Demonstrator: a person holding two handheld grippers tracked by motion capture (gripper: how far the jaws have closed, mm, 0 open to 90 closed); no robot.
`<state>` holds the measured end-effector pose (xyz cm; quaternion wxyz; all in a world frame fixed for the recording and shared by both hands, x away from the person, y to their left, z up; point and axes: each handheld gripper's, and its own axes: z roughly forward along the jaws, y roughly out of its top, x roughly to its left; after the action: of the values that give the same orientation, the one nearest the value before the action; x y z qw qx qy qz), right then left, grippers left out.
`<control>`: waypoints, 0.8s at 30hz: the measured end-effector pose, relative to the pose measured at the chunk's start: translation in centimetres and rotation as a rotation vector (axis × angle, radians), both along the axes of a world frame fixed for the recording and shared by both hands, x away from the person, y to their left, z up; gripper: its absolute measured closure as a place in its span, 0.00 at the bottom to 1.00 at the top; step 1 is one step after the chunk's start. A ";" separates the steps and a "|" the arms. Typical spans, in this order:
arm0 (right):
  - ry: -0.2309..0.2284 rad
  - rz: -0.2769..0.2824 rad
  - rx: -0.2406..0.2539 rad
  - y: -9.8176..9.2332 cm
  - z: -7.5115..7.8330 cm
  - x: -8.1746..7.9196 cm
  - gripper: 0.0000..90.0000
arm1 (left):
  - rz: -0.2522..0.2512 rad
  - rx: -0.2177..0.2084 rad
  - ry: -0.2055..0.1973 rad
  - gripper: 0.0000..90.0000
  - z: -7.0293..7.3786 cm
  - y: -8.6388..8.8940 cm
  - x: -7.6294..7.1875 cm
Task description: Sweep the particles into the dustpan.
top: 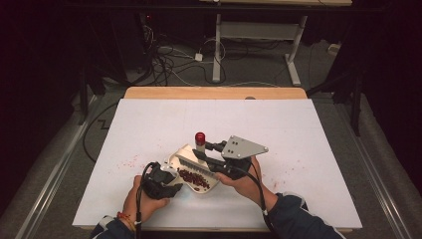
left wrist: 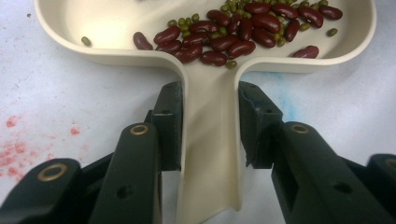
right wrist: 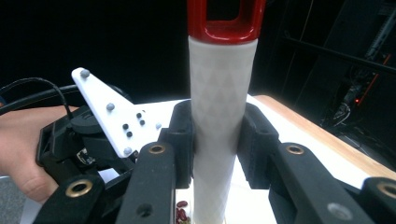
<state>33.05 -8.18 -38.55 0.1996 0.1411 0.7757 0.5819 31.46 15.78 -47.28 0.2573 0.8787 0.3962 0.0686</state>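
A cream dustpan lies on the white table sheet with red kidney beans and small green beans in its tray. My left gripper is shut on the dustpan's flat handle, one pad on each side. In the high view the left gripper sits at the pan's near left. My right gripper is shut on the white handle of a brush with a red end. From above, the right gripper holds the brush tilted over the pan, bristles down.
Red stains speckle the white sheet left of the pan, and fainter ones lie to the right. A bluish smudge marks the sheet beside the handle. The table's wooden far edge borders a floor with cables.
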 end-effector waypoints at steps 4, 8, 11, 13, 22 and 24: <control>0.000 -0.008 0.009 -0.6 0.5 0.2 0.78 | 0.007 0.007 -0.006 0.70 0.0 0.1 0.0; 0.000 -0.023 0.012 -1.4 1.1 0.3 0.78 | 0.022 0.012 -0.013 0.71 0.1 0.4 0.1; 0.000 -0.036 0.008 -2.0 1.3 0.4 0.78 | 0.030 0.009 -0.014 0.71 0.3 0.7 0.1; 0.003 -0.041 0.007 -2.5 1.4 0.4 0.78 | 0.034 0.009 -0.012 0.71 0.3 0.8 0.2; 0.011 -0.080 -0.010 -4.9 1.5 0.4 0.78 | 0.051 0.013 -0.017 0.71 0.4 1.2 0.3; 0.014 -0.092 -0.013 -5.5 1.5 0.4 0.78 | 0.057 0.011 -0.018 0.71 0.4 1.4 0.4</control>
<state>33.47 -13.70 -37.07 0.2218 0.1795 0.7733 0.5662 31.85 17.17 -46.88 0.2540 0.8678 0.4184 0.0860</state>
